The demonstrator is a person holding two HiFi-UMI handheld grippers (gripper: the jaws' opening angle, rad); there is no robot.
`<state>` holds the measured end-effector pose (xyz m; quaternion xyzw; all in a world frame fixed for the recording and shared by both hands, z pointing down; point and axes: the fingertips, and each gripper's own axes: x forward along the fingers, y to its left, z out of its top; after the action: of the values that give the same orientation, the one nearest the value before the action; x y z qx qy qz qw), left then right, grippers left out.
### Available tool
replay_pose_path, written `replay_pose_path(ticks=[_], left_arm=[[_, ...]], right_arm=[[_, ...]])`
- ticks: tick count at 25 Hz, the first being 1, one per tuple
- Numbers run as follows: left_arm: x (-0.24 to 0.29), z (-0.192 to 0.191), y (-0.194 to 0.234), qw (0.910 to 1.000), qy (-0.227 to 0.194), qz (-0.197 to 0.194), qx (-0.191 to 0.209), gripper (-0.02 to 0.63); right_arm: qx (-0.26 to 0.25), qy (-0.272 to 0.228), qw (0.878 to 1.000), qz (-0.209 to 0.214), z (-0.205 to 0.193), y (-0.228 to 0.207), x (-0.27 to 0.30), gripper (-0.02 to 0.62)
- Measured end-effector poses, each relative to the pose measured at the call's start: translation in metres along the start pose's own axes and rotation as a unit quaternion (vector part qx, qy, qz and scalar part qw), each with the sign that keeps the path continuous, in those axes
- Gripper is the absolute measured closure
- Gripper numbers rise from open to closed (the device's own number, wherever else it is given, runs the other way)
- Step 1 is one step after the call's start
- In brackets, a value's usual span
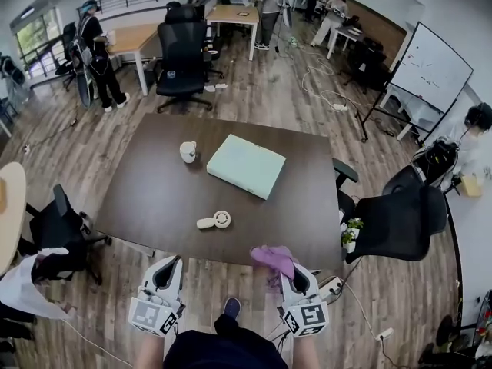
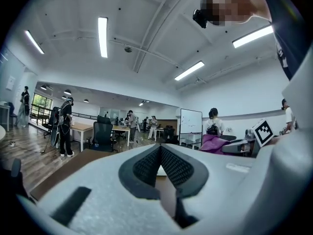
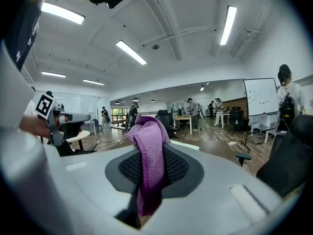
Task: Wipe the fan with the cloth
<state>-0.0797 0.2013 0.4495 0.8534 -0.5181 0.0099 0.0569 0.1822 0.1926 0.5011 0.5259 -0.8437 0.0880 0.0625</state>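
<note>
Two tools are in my hands, both just short of the near edge of the desk (image 1: 154, 198). My left tool (image 1: 170, 263) is clenched on nothing, its pads pressed together. My right tool (image 1: 290, 270) is clenched on the one purple cloth (image 1: 272, 258), which bunches above the pads and hangs down below them.

One small white fan (image 1: 215, 221) lies flat on the desk close to its near edge, ahead of the gap between my two tools and apart from both. Only bare desk top lies between them and it.

Farther in on the desk are one white cup (image 1: 187, 151) and, just right of it, one flat pale-green box (image 1: 246, 165).

Three black chairs stand round the desk: one past its far edge (image 1: 183, 52), one at its left side (image 1: 58, 229), one at its right side (image 1: 400, 221). Small potted plants (image 1: 350, 233) sit just off the desk's right near corner. One whiteboard (image 1: 430, 68) stands beyond its far right corner, and several people (image 1: 96, 52) are well past its far edge.
</note>
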Motion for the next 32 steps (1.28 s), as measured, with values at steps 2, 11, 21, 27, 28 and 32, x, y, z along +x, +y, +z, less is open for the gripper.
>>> replay_pose_path(ticks=[2,11,21,27,28,32], left_arm=[[0.012,0.000,-0.003,1.0000,0.006,0.005,0.004,0.611],[0.040,0.014,-0.002,0.9996,0.005,0.019,0.022,0.611],[0.061,0.006,0.028,0.9996,0.002,0.028,0.006,0.611],[0.084,-0.003,0.056,0.9996,0.008,0.028,-0.001,0.611],[0.088,-0.003,0.060,0.9996,0.009,0.025,-0.001,0.611],[0.103,-0.004,0.081,0.9998,0.015,0.012,-0.003,0.611]], right_arm=[[0.009,-0.002,1.000,0.003,0.001,-0.012,0.008,0.520],[0.029,-0.007,0.999,0.023,0.002,-0.023,0.031,0.520],[0.016,0.003,1.000,0.026,0.009,-0.022,0.065,0.520],[0.005,0.012,1.000,0.027,0.013,-0.019,0.096,0.520],[0.005,0.012,1.000,0.026,0.014,-0.018,0.101,0.520],[0.004,0.017,1.000,0.022,0.018,-0.015,0.127,0.520]])
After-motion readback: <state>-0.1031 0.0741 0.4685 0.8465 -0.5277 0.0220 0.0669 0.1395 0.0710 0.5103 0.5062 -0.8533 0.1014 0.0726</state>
